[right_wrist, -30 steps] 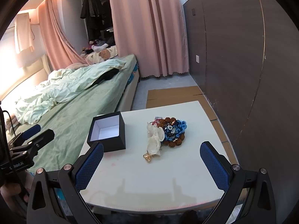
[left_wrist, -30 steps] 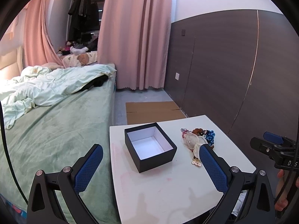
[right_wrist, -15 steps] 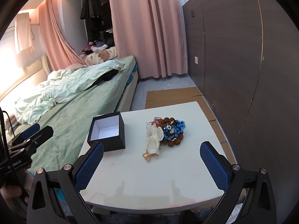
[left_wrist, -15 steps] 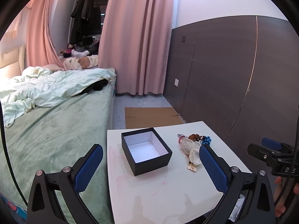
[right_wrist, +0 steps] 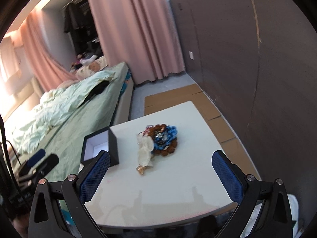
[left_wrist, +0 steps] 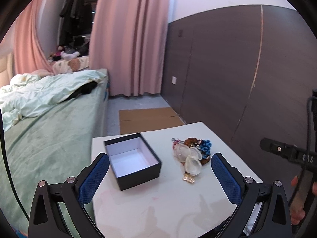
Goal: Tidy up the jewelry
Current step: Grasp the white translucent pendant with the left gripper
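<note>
An open black box (left_wrist: 132, 162) with a white inside stands empty on the left part of a small white table (left_wrist: 168, 202); it shows again as the box (right_wrist: 100, 147). To its right lies a heap of jewelry (left_wrist: 191, 154): pale shell pieces, blue and brown beads, a gold charm nearest me. The same heap of jewelry (right_wrist: 158, 142) sits mid-table in the right wrist view. My left gripper (left_wrist: 160, 178) hovers open over the near edge, nothing between its blue pads. My right gripper (right_wrist: 160, 177) is open too, short of the heap.
A bed with green bedding (left_wrist: 45, 138) runs along the table's left side. Flattened cardboard (left_wrist: 148, 119) lies on the floor beyond the table. A dark panelled wall (left_wrist: 247, 79) stands close on the right. Pink curtains (left_wrist: 128, 39) hang at the back.
Both grippers have moved closer to the table. The right wrist view has tilted and shifted toward the jewelry heap. Box and jewelry have not moved.
</note>
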A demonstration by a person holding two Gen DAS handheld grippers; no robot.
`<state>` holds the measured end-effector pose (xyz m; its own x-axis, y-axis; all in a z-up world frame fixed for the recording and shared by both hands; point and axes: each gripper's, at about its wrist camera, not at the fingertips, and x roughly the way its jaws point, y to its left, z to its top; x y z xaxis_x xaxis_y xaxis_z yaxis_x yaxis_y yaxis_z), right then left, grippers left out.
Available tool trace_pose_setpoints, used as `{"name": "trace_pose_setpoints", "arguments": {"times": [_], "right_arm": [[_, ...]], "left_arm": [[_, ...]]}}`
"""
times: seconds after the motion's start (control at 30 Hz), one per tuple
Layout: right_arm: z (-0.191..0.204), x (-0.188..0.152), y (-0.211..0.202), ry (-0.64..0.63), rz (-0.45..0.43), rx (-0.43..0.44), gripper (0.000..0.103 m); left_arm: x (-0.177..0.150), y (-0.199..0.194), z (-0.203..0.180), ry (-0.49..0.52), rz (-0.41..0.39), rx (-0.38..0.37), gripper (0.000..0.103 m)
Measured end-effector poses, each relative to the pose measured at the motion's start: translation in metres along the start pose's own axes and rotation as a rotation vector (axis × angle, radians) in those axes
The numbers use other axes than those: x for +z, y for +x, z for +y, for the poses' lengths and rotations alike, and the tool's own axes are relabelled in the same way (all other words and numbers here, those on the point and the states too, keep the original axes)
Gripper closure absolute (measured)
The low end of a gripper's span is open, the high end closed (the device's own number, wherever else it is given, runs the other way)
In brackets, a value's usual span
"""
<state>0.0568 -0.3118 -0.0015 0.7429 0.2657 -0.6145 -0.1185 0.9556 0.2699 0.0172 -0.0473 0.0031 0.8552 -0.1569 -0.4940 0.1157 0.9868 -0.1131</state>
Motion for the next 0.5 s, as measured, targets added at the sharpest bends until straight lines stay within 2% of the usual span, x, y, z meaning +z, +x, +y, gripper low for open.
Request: {"name": "trace_pose_setpoints", "arguments": {"times": [0.2, 0.3, 0.43, 0.5], "right_arm": [[-0.023, 0.009, 0.018, 0.090, 0.027, -0.012, 0.001], [-0.033, 0.013, 0.028, 0.147, 0.053, -0.014, 0.008], [-0.045, 0.015, 0.040, 0.232, 0.076, 0.005, 0.019], [-0.048, 0.015, 0.047, 0.258, 0.091, 0.018, 0.020]], "left_arm": [[-0.001, 0.028, -0.009, 0.028, 0.048, -0.043, 0.009], [-0.002, 0.044, -0.010, 0.019, 0.090, -0.086, 0.018], [-0.003, 0.064, -0.018, 0.005, 0.130, -0.118, 0.020], [-0.006, 0.073, -0.023, 0.006, 0.152, -0.129, 0.024]]}}
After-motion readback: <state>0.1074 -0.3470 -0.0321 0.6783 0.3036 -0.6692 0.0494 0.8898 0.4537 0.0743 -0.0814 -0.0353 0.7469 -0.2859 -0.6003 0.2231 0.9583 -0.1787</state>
